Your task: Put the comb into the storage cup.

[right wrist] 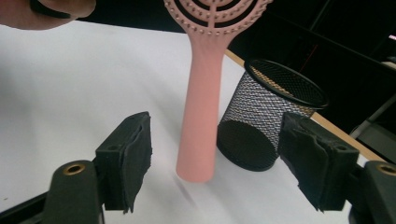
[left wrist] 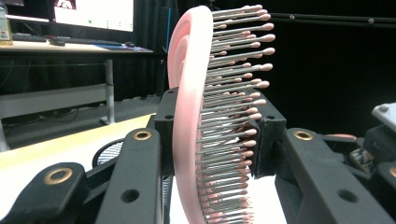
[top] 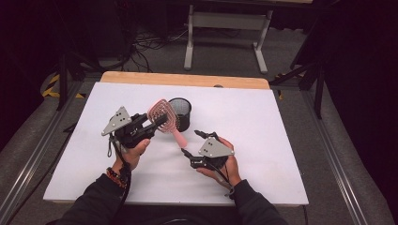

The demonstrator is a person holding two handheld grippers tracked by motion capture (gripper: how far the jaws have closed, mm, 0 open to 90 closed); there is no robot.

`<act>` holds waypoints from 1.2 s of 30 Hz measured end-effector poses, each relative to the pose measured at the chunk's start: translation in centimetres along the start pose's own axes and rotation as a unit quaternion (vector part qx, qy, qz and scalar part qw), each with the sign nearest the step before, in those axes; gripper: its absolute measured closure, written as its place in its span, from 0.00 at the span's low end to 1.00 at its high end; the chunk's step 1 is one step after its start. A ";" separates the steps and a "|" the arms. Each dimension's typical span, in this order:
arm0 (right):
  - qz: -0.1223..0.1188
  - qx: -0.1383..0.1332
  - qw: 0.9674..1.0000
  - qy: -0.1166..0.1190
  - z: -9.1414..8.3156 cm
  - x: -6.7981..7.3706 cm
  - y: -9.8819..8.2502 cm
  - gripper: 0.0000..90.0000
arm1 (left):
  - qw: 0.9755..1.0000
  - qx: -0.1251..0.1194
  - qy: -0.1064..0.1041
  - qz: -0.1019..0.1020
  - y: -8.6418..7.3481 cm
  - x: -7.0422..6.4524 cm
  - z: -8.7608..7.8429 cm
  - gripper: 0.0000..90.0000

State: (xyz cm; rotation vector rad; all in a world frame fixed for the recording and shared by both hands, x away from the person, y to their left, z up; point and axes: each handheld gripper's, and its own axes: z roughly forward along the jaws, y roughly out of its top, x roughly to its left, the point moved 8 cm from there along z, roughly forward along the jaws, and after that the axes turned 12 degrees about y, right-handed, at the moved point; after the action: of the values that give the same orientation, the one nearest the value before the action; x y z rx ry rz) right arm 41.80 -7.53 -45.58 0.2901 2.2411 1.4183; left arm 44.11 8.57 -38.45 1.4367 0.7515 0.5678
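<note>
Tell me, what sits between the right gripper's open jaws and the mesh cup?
Only the pink hairbrush's handle, seen in the right gripper view; the right gripper touches neither it nor the mesh cup.

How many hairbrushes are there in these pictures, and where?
1. The pink hairbrush is clamped by its head in the left gripper, above the white table, beside the black mesh cup. The cup's inside is partly hidden.
</note>
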 end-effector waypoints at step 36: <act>0.062 -0.007 0.994 -0.085 -8.3 -3.0 -5.3 0.08 | 1.000 -0.021 0.016 0.010 1.9 1.2 -1.2 0.71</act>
State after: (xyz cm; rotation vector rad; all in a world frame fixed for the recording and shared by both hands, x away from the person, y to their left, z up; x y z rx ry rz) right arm 40.71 -17.66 -46.52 0.5343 2.1052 1.4136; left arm 44.20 10.42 -36.73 1.3997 0.7474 0.6194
